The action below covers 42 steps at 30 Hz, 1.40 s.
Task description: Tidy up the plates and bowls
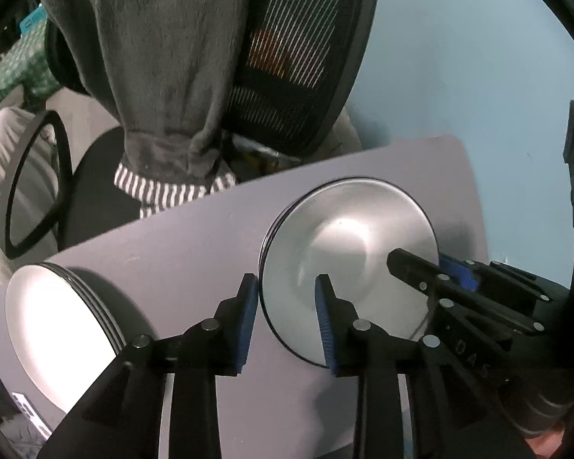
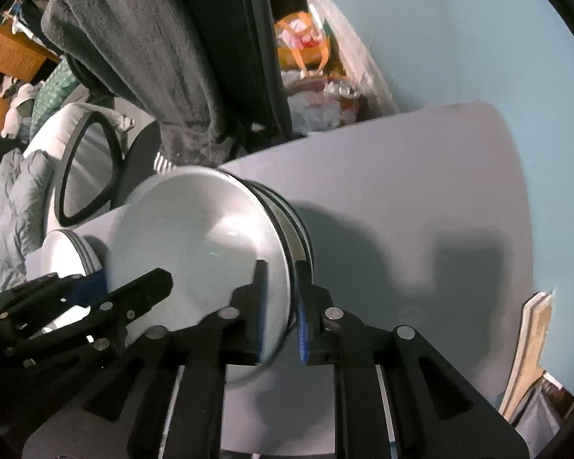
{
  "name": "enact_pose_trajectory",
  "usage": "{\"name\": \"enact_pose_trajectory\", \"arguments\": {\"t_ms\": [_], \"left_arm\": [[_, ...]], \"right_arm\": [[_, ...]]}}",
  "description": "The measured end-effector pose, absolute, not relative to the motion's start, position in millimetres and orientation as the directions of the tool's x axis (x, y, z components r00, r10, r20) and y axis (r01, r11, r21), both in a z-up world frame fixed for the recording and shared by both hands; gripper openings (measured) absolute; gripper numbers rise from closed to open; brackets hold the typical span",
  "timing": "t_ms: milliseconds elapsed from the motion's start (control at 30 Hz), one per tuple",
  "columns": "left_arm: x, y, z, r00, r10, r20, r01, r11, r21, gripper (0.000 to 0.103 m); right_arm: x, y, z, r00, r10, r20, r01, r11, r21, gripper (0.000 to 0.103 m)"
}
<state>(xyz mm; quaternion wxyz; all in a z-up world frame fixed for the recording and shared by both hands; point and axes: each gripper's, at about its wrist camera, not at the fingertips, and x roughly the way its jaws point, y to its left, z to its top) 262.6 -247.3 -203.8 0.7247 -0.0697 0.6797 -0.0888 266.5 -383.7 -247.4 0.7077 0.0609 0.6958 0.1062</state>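
A white plate with a dark rim (image 1: pixel 348 264) is held up over the grey table (image 1: pixel 195 252); it also shows in the right wrist view (image 2: pixel 195 252). My right gripper (image 2: pixel 281 306) is shut on its right rim, above a stack of plates (image 2: pixel 300 237). My left gripper (image 1: pixel 287 306) straddles the plate's left rim with its jaws apart, one finger (image 1: pixel 325 317) over the face. A second stack of white plates (image 1: pixel 57 325) lies at the table's left end, seen also in the right wrist view (image 2: pixel 67 248).
A black mesh office chair (image 1: pixel 306 57) draped with a grey garment (image 1: pixel 164 57) stands behind the table. A pale blue wall (image 1: pixel 478 57) is at the right. Bags and clutter (image 2: pixel 306 57) lie on the floor behind.
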Motion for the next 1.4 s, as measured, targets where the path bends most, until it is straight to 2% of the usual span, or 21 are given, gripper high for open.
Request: {"name": "enact_pose_trajectory", "arguments": {"t_ms": [200, 333, 433, 567, 733, 867, 1033, 1167, 1400], "left_arm": [[259, -246, -190, 0.088, -0.234, -0.968, 0.044, 0.972, -0.231, 0.03], [252, -243, -176, 0.129, -0.236, -0.963, 0.047, 0.972, -0.231, 0.031], [243, -239, -161, 0.171, -0.244, -0.955, 0.046, 0.97, -0.239, 0.033], [232, -232, -142, 0.232, -0.252, -0.94, 0.043, 0.968, -0.249, 0.043], [213, -220, -121, 0.295, -0.274, -0.915, 0.038, 0.961, -0.276, 0.045], [200, -205, -112, 0.333, -0.281, -0.9, 0.003, 0.955, -0.298, 0.048], [178, -183, -106, 0.35, -0.267, -0.898, -0.047, 0.952, -0.302, 0.049], [160, -165, -101, 0.372, -0.241, -0.897, -0.095, 0.951, -0.295, 0.058], [136, -135, -103, 0.382, -0.211, -0.899, -0.185, 0.936, -0.299, 0.058]], "right_arm": [[265, -382, -234, 0.067, 0.195, -0.978, -0.092, 0.978, 0.189, 0.025], [265, -385, -215, 0.114, 0.205, -0.972, -0.094, 0.976, 0.195, 0.026], [262, -387, -196, 0.168, 0.186, -0.968, -0.108, 0.98, 0.169, 0.033], [253, -388, -171, 0.241, 0.174, -0.955, -0.126, 0.981, 0.147, 0.044], [242, -385, -151, 0.29, 0.171, -0.942, -0.145, 0.98, 0.133, 0.045], [231, -383, -142, 0.303, 0.194, -0.933, -0.166, 0.975, 0.149, 0.054], [219, -379, -134, 0.332, 0.2, -0.922, -0.186, 0.972, 0.144, 0.056], [207, -371, -128, 0.358, 0.217, -0.908, -0.202, 0.968, 0.152, 0.06], [193, -353, -125, 0.365, 0.231, -0.902, -0.247, 0.958, 0.146, 0.061]]}}
